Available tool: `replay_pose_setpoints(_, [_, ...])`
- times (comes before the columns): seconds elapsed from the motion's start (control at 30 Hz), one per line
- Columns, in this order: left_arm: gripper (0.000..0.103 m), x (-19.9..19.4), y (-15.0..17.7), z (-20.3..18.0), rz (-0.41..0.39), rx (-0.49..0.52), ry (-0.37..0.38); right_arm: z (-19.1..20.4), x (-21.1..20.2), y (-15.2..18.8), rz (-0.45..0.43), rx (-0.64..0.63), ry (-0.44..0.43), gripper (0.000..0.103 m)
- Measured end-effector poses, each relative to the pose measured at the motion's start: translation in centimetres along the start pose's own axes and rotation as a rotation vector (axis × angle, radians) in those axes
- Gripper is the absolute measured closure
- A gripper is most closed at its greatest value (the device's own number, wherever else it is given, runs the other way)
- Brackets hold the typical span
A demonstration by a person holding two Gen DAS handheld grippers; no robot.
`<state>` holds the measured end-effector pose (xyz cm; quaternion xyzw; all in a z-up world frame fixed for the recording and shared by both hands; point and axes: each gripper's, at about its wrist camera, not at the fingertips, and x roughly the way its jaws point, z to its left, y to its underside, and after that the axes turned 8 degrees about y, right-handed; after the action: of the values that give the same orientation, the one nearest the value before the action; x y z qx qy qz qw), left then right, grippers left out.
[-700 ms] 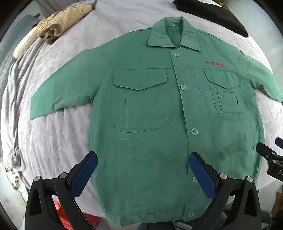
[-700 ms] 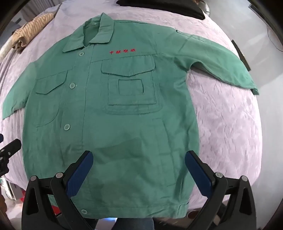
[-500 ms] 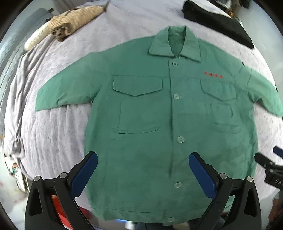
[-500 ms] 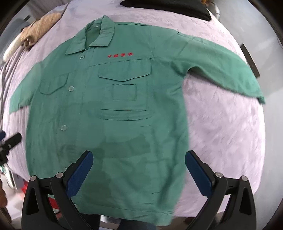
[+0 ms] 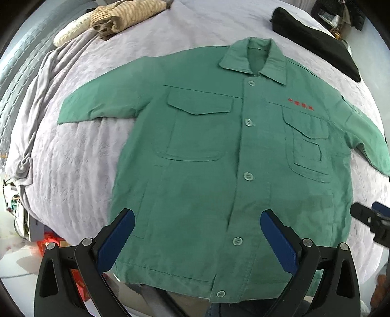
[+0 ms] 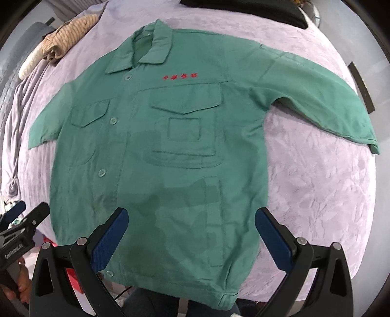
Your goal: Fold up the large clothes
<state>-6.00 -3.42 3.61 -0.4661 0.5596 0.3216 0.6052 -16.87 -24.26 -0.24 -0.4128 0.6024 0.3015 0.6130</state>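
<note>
A large green work jacket [image 5: 219,170] [image 6: 158,158] lies flat and buttoned on the bed, collar away from me, both sleeves spread out to the sides, red lettering on its chest. My left gripper [image 5: 197,236] hangs open high above the jacket's lower front, nothing between its blue pads. My right gripper [image 6: 191,234] is also open, above the hem area on the jacket's right half, holding nothing. Each gripper shows at the edge of the other's view: the right gripper [image 5: 373,219], the left gripper [image 6: 22,224].
A pale lilac bedspread [image 5: 73,158] [image 6: 316,183] covers the bed. A striped beige folded garment [image 5: 121,17] [image 6: 65,36] lies at the far left corner. A black garment [image 5: 316,44] lies at the far right. Red items [image 5: 53,241] sit on the floor beside the bed.
Both grippers have risen and drawn back from the jacket, so more of the bed and both sleeves show. The jacket has not moved. Both jaws stay wide.
</note>
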Motion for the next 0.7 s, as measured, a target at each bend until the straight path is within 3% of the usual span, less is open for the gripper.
replay_pose_setpoints(0.37, [0.0, 0.31, -0.24, -0.16, 0.016, 0.006, 0.003, 0.05, 0.39, -0.18, 0.048, 0.018, -0.028, 0.0])
replay_pose_setpoints(0.7, [0.0, 0.53, -0.42, -0.37, 0.029, 0.015, 0.003, -0.31, 0.37, -0.15, 0.031, 0.024, -0.021, 0.0])
